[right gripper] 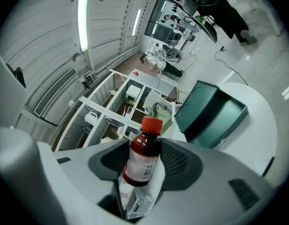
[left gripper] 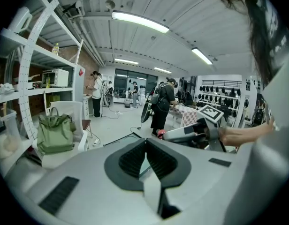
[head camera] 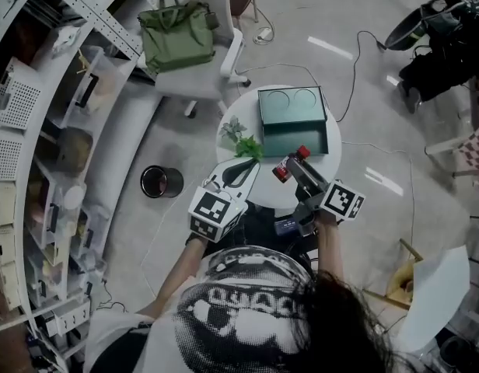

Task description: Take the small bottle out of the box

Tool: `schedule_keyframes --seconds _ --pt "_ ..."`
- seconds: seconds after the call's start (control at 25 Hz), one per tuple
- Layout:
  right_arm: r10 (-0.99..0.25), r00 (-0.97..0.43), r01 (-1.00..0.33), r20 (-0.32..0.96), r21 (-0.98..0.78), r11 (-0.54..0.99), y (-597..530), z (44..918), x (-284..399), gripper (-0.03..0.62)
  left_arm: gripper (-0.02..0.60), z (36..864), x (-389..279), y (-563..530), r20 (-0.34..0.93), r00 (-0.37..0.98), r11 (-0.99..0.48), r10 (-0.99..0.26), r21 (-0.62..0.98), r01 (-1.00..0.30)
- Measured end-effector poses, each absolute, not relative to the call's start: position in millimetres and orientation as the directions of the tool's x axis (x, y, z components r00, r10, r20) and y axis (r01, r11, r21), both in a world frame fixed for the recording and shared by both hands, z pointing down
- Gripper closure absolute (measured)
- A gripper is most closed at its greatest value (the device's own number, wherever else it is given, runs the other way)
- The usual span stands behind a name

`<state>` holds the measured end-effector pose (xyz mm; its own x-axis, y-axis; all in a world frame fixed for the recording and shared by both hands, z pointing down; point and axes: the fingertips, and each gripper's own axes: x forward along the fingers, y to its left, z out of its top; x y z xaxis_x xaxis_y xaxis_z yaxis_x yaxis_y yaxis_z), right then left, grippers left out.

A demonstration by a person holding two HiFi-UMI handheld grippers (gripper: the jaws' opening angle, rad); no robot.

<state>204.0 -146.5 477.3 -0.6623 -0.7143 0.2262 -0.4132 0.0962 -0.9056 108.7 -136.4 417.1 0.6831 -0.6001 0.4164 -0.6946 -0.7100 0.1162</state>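
**Q:** What is the left tool (left gripper: 145, 140) doing?
**A:** Its jaws are sitting together, empty; it is probably idling as a spare.
**Q:** And the right tool (head camera: 295, 168)?
**A:** It is clamping the small bottle (right gripper: 145, 144) by its body, holding it above the bench (head camera: 333, 165), just outside the green box (head camera: 294, 119).

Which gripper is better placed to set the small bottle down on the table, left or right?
Right. The right gripper clamps the small bottle, clear of the green box; the left gripper is shut and empty.
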Motion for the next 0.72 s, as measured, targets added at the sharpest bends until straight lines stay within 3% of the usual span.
schedule_keyframes --seconds 0.44,0.72 --pt "-0.657 -0.716 -0.409 0.236 -0.904 0.121 -137.5 489.1 181.9 0.382 0.565 423.8 90.6 -120.1 0.451 0.643 -0.679 -0.618 0.106 -0.727" --pt "-0.633 -0.722 -0.489 0.279 -0.853 0.182 -130.1 485.5 149.4 0.384 0.565 424.5 56.5 -104.4 0.444 0.639 -0.664 -0.628 0.124 -0.738"
